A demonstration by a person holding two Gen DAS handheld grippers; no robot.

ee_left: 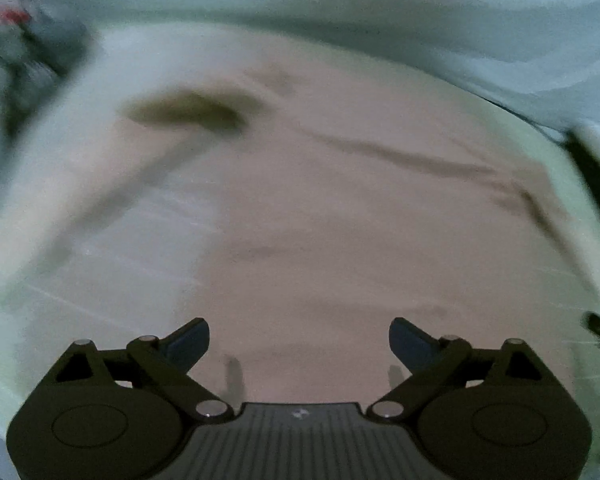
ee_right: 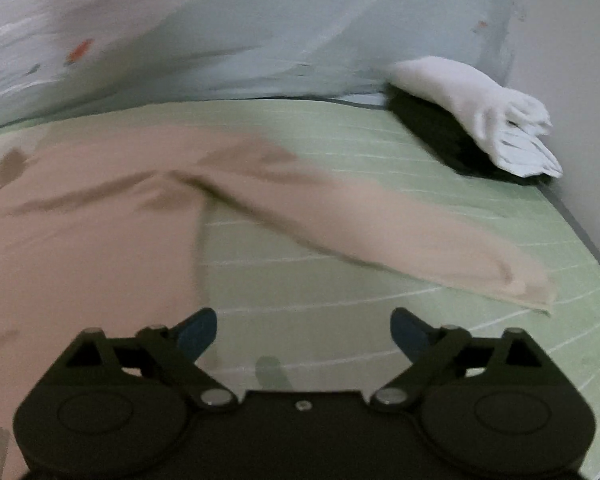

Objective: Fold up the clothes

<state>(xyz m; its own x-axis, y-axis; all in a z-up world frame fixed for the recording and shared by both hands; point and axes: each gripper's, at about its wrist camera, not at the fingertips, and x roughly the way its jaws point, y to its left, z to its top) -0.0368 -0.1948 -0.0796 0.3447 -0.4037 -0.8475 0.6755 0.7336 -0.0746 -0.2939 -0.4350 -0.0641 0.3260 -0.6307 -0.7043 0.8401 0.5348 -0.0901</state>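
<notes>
A beige long-sleeved top (ee_left: 340, 208) lies spread flat on a pale green striped sheet (ee_left: 100, 264). In the left wrist view its neckline (ee_left: 188, 114) is at the upper left and the body fills the middle. My left gripper (ee_left: 299, 342) is open and empty just above the top's lower body. In the right wrist view the top's body (ee_right: 80, 248) is at the left and one sleeve (ee_right: 400, 240) stretches right to its cuff (ee_right: 536, 292). My right gripper (ee_right: 304, 334) is open and empty over the sheet (ee_right: 340, 320), just right of the top's side edge.
A light blue cloth (ee_right: 220, 40) hangs along the far side. A white folded cloth (ee_right: 480, 108) lies on a dark item (ee_right: 440, 136) at the back right, beside a pale wall (ee_right: 580, 80). The sheet's right edge (ee_right: 588, 240) runs along the wall.
</notes>
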